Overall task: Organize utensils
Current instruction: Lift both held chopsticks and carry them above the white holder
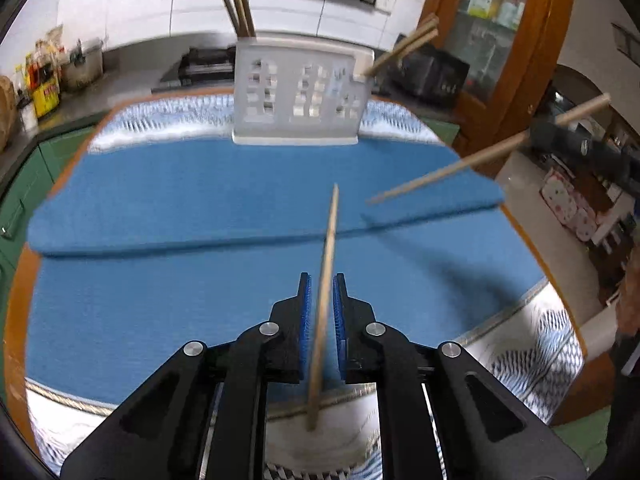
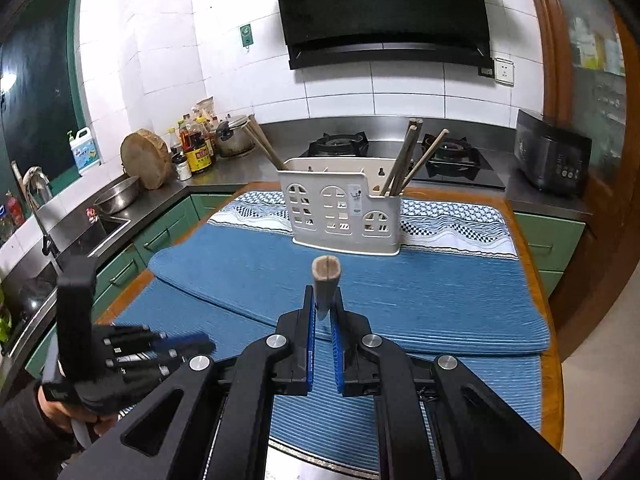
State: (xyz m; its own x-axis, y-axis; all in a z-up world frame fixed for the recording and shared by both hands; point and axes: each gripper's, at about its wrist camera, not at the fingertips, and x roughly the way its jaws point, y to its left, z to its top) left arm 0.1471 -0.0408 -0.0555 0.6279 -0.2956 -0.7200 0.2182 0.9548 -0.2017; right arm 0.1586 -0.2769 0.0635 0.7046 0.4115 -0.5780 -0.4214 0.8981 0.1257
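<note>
Pointing ahead, the left gripper (image 1: pixel 322 292) has one chopstick (image 1: pixel 326 280) between barely parted jaws, long axis along its fingers. The right gripper (image 2: pixel 325 304) clamps a pair of chopsticks (image 2: pixel 326 276) upright, nearer the utensil holder (image 2: pixel 340 216) straight ahead.

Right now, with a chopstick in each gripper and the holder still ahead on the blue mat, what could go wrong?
1. The wooden chopstick between the left gripper fingers shows a gap to each blue pad; it could slip out.
2. The right gripper grips its wooden chopstick near one end, so the long free end may swing or pivot.
3. The white plastic utensil holder already holds chopsticks leaning outward; an incoming stick could knock them.
</note>
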